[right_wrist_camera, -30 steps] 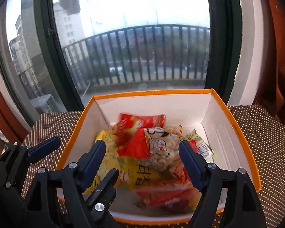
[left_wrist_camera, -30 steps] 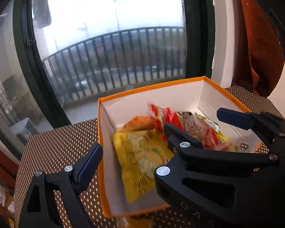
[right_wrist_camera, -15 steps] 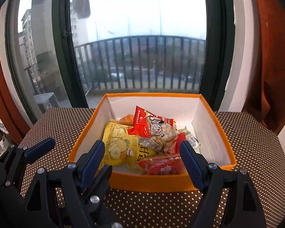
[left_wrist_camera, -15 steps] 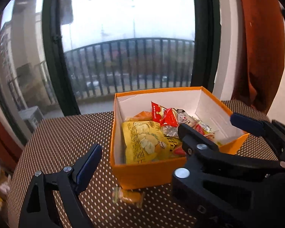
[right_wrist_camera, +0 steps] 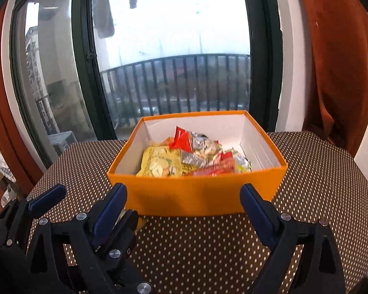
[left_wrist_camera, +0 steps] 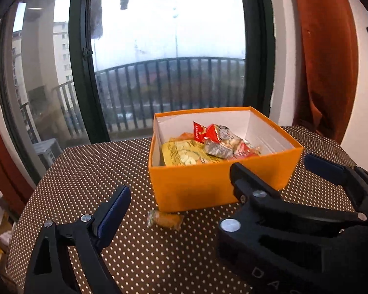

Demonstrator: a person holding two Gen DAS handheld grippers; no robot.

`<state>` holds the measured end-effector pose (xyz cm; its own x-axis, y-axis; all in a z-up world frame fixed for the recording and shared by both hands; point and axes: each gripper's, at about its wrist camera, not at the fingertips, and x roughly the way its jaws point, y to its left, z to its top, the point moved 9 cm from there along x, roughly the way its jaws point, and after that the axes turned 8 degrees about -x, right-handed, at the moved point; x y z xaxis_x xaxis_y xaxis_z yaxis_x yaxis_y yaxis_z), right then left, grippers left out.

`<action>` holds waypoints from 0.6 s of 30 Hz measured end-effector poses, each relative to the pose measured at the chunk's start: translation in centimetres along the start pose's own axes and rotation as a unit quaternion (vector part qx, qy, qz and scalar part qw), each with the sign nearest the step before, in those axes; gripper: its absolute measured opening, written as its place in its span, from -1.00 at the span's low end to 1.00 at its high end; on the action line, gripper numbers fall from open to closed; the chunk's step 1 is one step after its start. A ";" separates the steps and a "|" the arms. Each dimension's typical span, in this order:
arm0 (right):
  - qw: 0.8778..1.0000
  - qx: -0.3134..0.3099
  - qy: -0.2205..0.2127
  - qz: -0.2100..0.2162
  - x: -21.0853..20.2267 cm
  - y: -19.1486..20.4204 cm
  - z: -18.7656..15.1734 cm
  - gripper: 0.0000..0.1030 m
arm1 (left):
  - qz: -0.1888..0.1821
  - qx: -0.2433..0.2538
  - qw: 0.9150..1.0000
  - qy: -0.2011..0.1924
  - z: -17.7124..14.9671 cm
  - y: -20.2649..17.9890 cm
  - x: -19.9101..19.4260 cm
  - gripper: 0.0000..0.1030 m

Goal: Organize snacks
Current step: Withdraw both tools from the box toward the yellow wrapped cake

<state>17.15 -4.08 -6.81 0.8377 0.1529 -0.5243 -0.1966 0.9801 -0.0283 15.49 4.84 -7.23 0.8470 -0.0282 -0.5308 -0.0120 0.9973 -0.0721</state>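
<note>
Orange box (right_wrist_camera: 198,196) of snack packets (right_wrist_camera: 159,164) on the dotted table (left_wrist_camera: 85,171), one stray wrapped snack (left_wrist_camera: 164,220) lying just before its front wall; left tongs (left_wrist_camera: 176,191) and right tongs (right_wrist_camera: 184,203), both apart and empty, should straddle the stray's narrow width

The letters "DA" show on the black right gripper (left_wrist_camera: 267,180). The words on the snack bags (right_wrist_camera: 191,158) are too blurry to read.
</note>
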 end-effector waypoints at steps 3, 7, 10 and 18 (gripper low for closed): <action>1.000 0.001 0.001 -0.005 -0.5 0.1 -1.5 0.92 | -0.013 0.001 1.000 0.001 -1.4 -0.2 -0.2 0.80; 1.000 -0.001 0.008 -0.009 -0.2 0.4 -3.2 0.95 | -0.025 0.002 1.000 0.009 -3.2 -0.1 0.2 0.80; 1.000 0.005 0.022 -0.010 1.0 0.7 -4.7 0.96 | -0.031 0.010 0.999 0.022 -4.6 0.1 1.1 0.80; 0.998 0.017 0.056 -0.001 5.3 1.8 -8.0 0.96 | -0.013 0.034 0.997 0.063 -7.5 2.2 5.7 0.79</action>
<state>17.15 -2.52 -16.44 0.7752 0.1375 -0.6166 -0.1764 0.9843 -0.0022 16.31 6.36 -16.72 0.7728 -0.0585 -0.6319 0.0491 0.9983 -0.0325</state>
